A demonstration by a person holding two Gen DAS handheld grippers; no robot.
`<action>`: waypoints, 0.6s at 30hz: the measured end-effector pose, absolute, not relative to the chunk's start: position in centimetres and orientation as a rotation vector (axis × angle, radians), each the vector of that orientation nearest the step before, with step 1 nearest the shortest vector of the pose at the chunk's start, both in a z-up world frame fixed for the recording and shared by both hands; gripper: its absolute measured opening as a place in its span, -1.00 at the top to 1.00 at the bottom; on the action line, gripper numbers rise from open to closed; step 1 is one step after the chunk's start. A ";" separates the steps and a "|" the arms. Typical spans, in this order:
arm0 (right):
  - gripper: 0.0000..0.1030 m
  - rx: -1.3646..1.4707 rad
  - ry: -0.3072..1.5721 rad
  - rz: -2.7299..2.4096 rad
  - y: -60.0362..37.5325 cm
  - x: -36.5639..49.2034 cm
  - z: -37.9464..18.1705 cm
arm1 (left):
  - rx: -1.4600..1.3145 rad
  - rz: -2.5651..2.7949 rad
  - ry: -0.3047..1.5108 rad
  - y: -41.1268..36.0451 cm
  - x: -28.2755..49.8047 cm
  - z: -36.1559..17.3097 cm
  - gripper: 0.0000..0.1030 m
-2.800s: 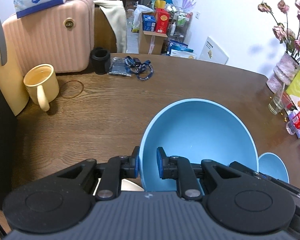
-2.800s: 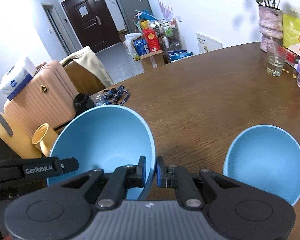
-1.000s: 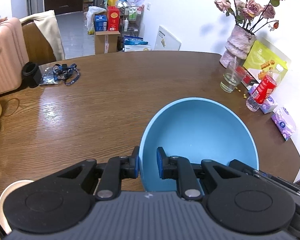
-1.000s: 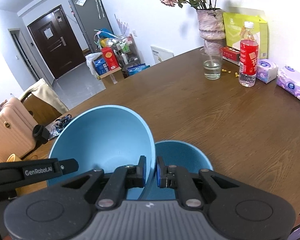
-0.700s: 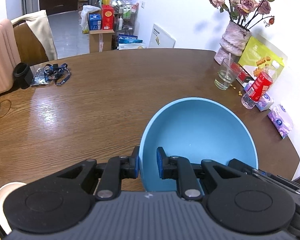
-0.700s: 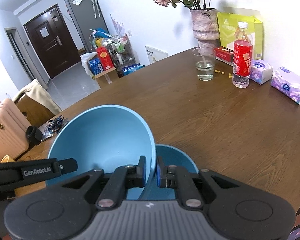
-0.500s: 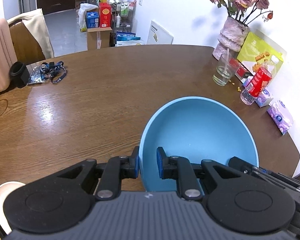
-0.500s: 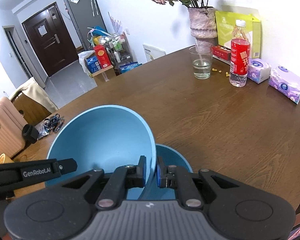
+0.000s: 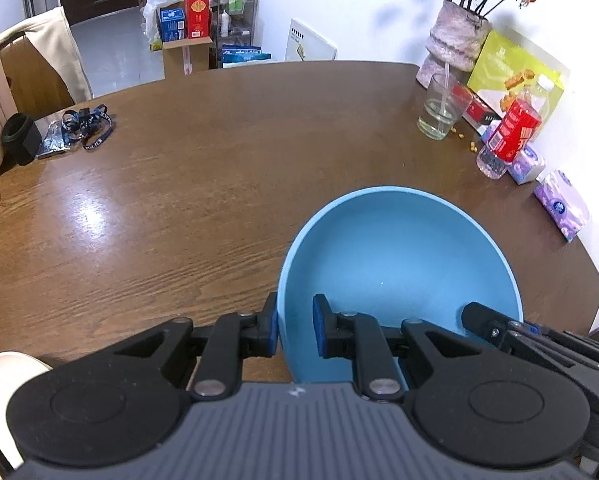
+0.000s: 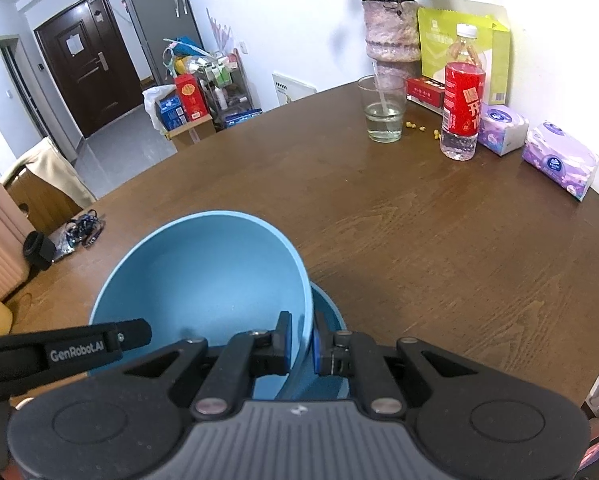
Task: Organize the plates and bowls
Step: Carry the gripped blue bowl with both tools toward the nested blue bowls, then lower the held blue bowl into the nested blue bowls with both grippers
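Near the table's [image 9: 203,184] front edge, the left gripper [image 9: 295,328] pinches the left rim of a large plain sky-blue bowl [image 9: 399,264], matte and empty. Opposite, the right gripper [image 10: 301,338] clamps its right rim, above a smaller blue bowl [image 10: 331,320] partly hidden beneath.

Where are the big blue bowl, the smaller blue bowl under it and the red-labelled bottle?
big blue bowl [image 10: 203,276]: right wrist view, inner wall.
smaller blue bowl [image 10: 331,312]: right wrist view, exposed rim beside the big bowl.
red-labelled bottle [image 10: 463,100]: right wrist view, red label.
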State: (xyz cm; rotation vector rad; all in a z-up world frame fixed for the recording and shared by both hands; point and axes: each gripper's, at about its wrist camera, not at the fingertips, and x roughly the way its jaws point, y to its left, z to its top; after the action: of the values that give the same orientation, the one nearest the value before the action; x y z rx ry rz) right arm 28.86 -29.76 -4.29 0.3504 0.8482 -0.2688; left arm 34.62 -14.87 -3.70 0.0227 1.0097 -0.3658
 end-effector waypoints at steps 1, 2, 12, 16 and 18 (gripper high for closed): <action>0.81 0.348 0.852 -0.269 -29.8 28.9 -4.4 | 0.026 -0.365 1.013 -15.0 34.6 -3.9 0.66; 0.81 0.346 0.856 -0.269 -29.9 28.9 -4.5 | 0.029 -0.364 1.017 -15.1 34.6 -4.1 0.66; 0.81 0.321 0.888 -0.276 -30.6 29.1 -5.6 | 0.069 -0.364 1.034 -16.3 34.4 -5.1 0.66; 0.81 0.296 0.902 -0.275 -30.6 29.4 -6.1 | 0.084 -0.358 1.036 -16.7 34.4 -5.5 0.66; 0.81 0.286 0.911 -0.270 -30.5 29.5 -6.3 | 0.091 -0.351 1.042 -16.8 34.4 -5.7 0.66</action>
State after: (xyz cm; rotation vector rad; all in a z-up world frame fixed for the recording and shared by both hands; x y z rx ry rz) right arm 29.46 -30.48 -6.33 0.2858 0.9108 -0.2701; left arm 34.43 -16.76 -5.72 0.0913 1.0424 -0.3508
